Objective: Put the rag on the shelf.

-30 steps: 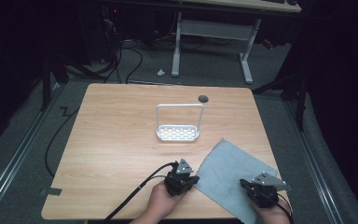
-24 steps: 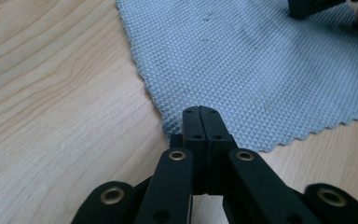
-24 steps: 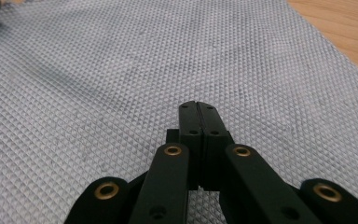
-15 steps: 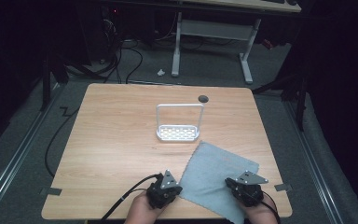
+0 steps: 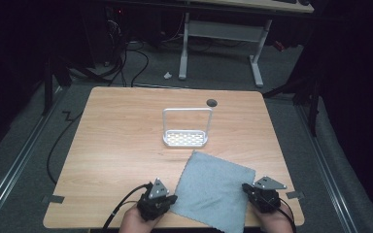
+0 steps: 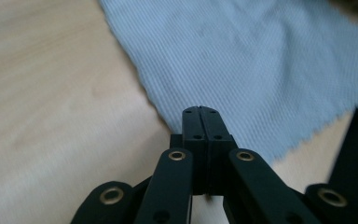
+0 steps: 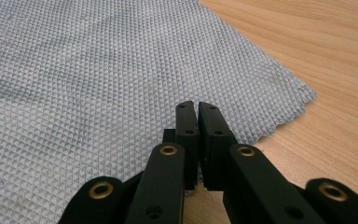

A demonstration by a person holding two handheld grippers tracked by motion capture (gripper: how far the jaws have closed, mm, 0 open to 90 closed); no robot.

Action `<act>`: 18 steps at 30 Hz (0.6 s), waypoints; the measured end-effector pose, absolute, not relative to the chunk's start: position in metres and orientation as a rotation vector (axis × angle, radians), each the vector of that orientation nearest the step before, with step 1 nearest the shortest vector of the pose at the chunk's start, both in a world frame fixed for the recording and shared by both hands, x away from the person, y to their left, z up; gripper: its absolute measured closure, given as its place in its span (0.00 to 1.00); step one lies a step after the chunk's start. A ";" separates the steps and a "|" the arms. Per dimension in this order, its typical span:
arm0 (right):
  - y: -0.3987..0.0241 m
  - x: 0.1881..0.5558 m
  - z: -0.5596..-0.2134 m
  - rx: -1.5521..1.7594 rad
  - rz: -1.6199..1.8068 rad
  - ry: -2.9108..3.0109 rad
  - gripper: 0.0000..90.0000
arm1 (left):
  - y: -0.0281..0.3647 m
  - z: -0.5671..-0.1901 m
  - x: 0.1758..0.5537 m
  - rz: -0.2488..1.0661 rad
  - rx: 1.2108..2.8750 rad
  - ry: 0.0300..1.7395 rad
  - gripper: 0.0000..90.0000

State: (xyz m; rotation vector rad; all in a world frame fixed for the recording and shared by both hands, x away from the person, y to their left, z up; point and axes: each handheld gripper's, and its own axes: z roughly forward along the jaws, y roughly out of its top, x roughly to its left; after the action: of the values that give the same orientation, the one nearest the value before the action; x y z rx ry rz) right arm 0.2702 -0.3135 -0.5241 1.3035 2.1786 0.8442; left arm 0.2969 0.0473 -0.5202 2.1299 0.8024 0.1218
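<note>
A grey-blue textured cloth (image 5: pixel 213 189) lies flat on the wooden table (image 5: pixel 121 145), near the front edge and right of the middle. Its near corner hangs just past that edge. My left gripper (image 5: pixel 171 199) is shut on the cloth's left edge. In the left gripper view the jaws (image 6: pixel 200 109) are pressed together over the hem of the cloth (image 6: pixel 261 60). My right gripper (image 5: pixel 248 189) is shut on the cloth's right edge. In the right gripper view its jaws (image 7: pixel 197 103) pinch the cloth (image 7: pixel 98 70) close to a corner.
A white wire stand (image 5: pixel 186 127) with a perforated base sits at mid-table, beyond the cloth. A dark round hole (image 5: pixel 211 102) is near the table's far edge. Cables (image 5: pixel 126 63) and a white desk frame (image 5: pixel 218 34) are on the floor behind.
Both grippers have pulled back toward the front edge and a little left. The cloth has slid with them, away from the white stand.
</note>
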 end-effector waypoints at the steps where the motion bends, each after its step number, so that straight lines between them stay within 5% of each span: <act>1: -0.314 0.270 -0.524 1.300 0.843 2.180 0.98 | 0.042 -0.519 0.306 0.120 2.131 0.801 0.98; 9: -0.315 0.271 -0.525 1.305 0.866 2.176 0.98 | 0.003 -0.525 0.356 0.149 2.210 0.804 0.99; 18: -0.277 0.297 -0.525 1.286 0.930 2.256 0.99 | 0.062 -0.528 0.321 0.185 2.171 0.837 1.00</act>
State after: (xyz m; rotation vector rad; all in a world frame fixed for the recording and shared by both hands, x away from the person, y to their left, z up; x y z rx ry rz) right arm 0.2973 -0.2766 -0.5246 1.2860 2.2556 0.9300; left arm 0.3206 0.0618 -0.5278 2.1707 0.8370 0.1850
